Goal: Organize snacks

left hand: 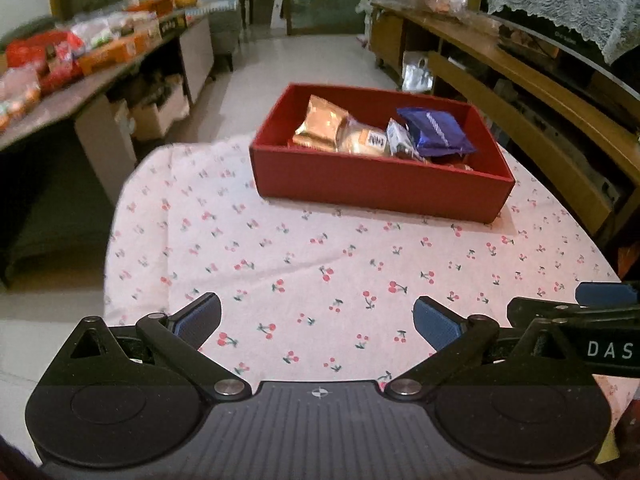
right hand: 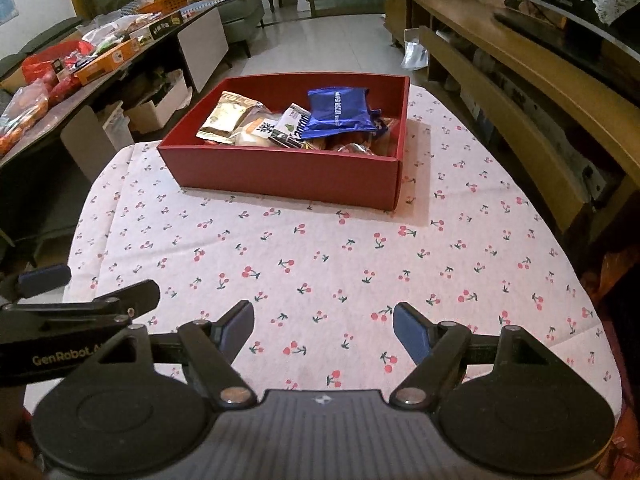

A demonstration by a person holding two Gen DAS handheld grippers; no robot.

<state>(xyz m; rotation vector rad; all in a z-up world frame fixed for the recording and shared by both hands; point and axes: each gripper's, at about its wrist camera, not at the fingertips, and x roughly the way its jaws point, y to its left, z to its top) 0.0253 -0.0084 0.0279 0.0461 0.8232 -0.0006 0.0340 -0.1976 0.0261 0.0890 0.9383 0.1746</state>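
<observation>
A red box point(left hand: 376, 184) stands at the far side of the table with the cherry-print cloth point(left hand: 304, 264). It holds several wrapped snacks, among them a gold packet point(left hand: 322, 124) and a blue packet point(left hand: 436, 132). The box point(right hand: 288, 172), gold packet point(right hand: 228, 116) and blue packet point(right hand: 338, 114) also show in the right wrist view. My left gripper point(left hand: 316, 322) is open and empty above the near part of the cloth. My right gripper point(right hand: 324, 330) is open and empty beside it, well short of the box.
A long side table point(right hand: 80, 92) at the left carries many more snack bags and boxes. A wooden TV cabinet point(right hand: 520, 80) runs along the right. Tiled floor lies beyond the table. The other gripper shows at each view's edge point(left hand: 580, 308) point(right hand: 80, 304).
</observation>
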